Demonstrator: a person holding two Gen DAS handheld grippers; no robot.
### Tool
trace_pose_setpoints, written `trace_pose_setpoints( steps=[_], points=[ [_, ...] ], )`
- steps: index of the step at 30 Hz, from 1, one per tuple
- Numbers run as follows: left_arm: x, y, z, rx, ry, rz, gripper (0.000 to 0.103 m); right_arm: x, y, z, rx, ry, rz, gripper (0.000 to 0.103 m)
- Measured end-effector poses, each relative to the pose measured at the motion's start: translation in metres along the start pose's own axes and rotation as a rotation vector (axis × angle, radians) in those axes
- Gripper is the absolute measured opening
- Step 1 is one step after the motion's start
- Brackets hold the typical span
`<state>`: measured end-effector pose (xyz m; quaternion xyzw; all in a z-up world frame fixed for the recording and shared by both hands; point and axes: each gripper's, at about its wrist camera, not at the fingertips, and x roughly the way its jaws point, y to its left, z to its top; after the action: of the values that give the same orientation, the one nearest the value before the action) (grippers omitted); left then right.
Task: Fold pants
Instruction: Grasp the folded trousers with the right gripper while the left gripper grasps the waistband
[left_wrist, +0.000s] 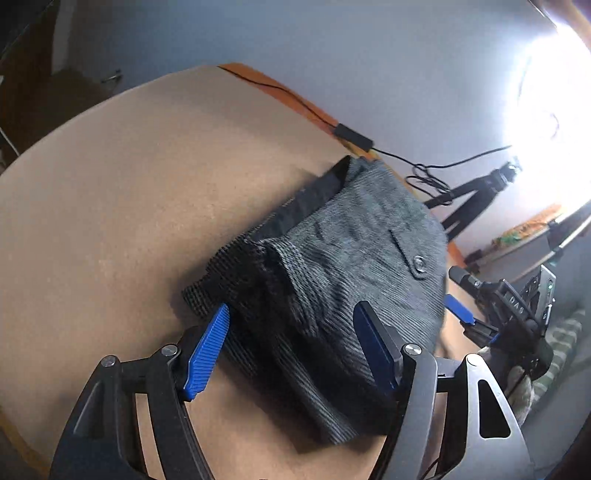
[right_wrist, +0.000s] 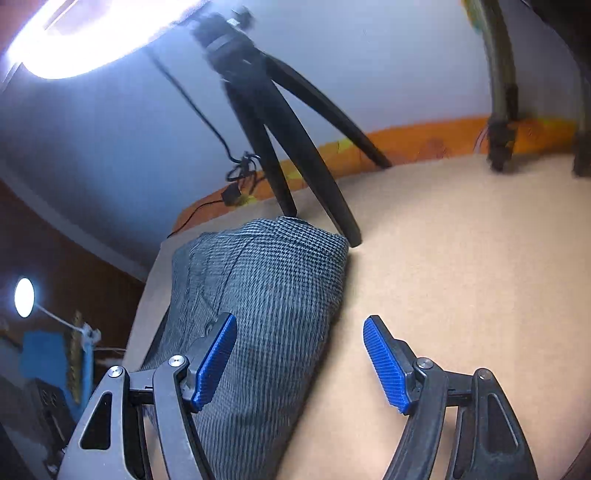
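The grey checked pants lie folded in a thick bundle on the tan table, black waistband lining at the far edge and a buttoned pocket on top. My left gripper is open, its blue pads on either side of the bundle's near end, holding nothing. In the right wrist view the pants lie left of centre. My right gripper is open and empty, its left pad over the cloth and its right pad over bare table. The right gripper also shows in the left wrist view, right of the pants.
A black tripod stands on the table just behind the pants. A black cable with an adapter runs along the table's orange far edge. A bright lamp glares overhead. More stand legs are at the far right.
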<state>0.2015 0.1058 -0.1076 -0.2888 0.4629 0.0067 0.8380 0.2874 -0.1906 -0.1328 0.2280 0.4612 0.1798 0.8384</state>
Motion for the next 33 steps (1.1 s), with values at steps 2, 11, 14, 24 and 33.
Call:
trace_pose_setpoints(
  steps=[2, 11, 14, 24, 33],
  points=[
    [0.008, 0.001, 0.001, -0.008, 0.010, 0.012, 0.070, 0.012, -0.001, 0.005, 0.000, 0.015, 0.012, 0.074],
    [0.020, 0.003, 0.005, -0.032, -0.032, 0.028, 0.074, 0.039, -0.005, 0.009, 0.034, 0.020, 0.086, 0.075],
    [0.020, 0.004, 0.004, -0.030, -0.059, 0.028, 0.074, 0.042, 0.000, 0.008, 0.023, 0.018, 0.089, 0.068],
    [0.020, -0.014, 0.003, 0.042, -0.131, 0.042, 0.027, 0.028, 0.025, 0.005, -0.060, -0.013, 0.037, 0.026],
    [0.002, -0.014, 0.004, 0.053, -0.166, -0.013, 0.022, -0.001, 0.078, -0.003, -0.261, -0.102, -0.068, 0.019]
  ],
)
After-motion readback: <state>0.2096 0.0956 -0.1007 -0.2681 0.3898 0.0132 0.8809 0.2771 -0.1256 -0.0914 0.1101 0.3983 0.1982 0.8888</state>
